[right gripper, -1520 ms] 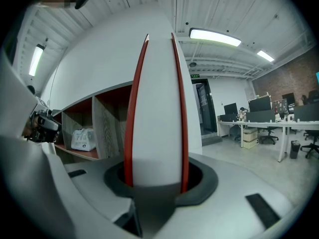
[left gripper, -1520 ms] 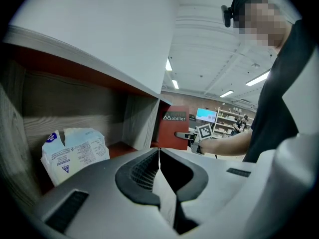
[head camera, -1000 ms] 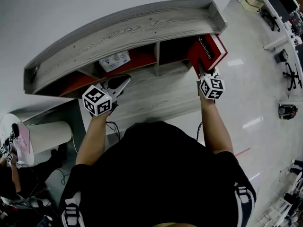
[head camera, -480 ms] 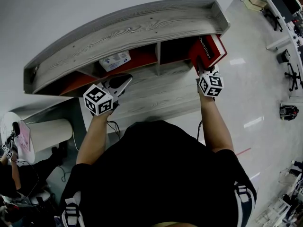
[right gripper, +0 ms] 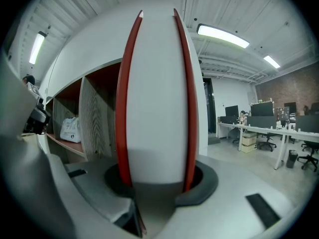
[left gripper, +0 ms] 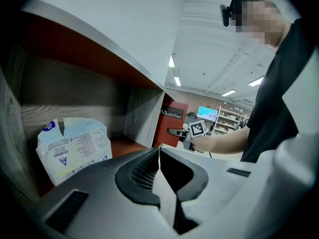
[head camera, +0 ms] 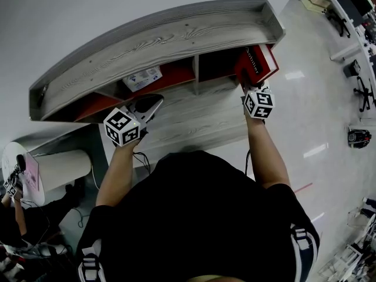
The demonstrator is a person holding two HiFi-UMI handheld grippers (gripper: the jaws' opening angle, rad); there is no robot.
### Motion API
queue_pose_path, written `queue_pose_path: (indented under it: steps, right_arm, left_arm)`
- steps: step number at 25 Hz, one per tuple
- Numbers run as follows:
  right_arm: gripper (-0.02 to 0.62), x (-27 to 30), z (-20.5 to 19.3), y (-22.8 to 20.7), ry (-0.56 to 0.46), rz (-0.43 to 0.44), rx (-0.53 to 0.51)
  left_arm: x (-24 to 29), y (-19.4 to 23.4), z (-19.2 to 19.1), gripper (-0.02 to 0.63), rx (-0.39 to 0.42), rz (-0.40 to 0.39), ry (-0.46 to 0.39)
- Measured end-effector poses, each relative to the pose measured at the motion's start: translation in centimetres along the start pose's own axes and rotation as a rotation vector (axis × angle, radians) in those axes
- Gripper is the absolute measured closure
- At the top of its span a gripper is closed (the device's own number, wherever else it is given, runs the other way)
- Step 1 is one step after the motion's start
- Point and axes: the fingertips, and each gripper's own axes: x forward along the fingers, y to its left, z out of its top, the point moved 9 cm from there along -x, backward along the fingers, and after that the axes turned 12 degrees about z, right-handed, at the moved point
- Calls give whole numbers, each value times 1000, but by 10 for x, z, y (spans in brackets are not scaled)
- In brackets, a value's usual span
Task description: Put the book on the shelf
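Grey wood-grain shelf (head camera: 158,37) on pale glossy floor (head camera: 317,116). At shelf's right end, right gripper (head camera: 250,86) clamps red book (head camera: 259,63); left gripper (head camera: 154,101) closed, empty, before shelf.

We are looking at an open-plan office: desks (right gripper: 259,129) carrying monitors (right gripper: 261,108) are lining the far right, with office chairs (right gripper: 308,161) and ceiling strip lights (right gripper: 223,36).

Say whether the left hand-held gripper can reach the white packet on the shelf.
Probably yes: the left hand-held gripper faces the packet with nothing between, though its shut jaws must open.
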Motion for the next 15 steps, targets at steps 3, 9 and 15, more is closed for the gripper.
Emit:
queue_pose_path:
  steps: [3, 9, 15]
  right_arm:
    - [431, 5, 0, 1, 14, -12, -10]
    - [430, 11, 2, 1, 23, -21, -19]
    - [431, 18, 3, 1, 26, -25, -34]
  left_arm:
    - [0, 1, -2, 583, 2, 1, 4]
    - [-1, 4, -5, 583, -4, 1, 8]
    - [2, 5, -6, 583, -5, -7, 14]
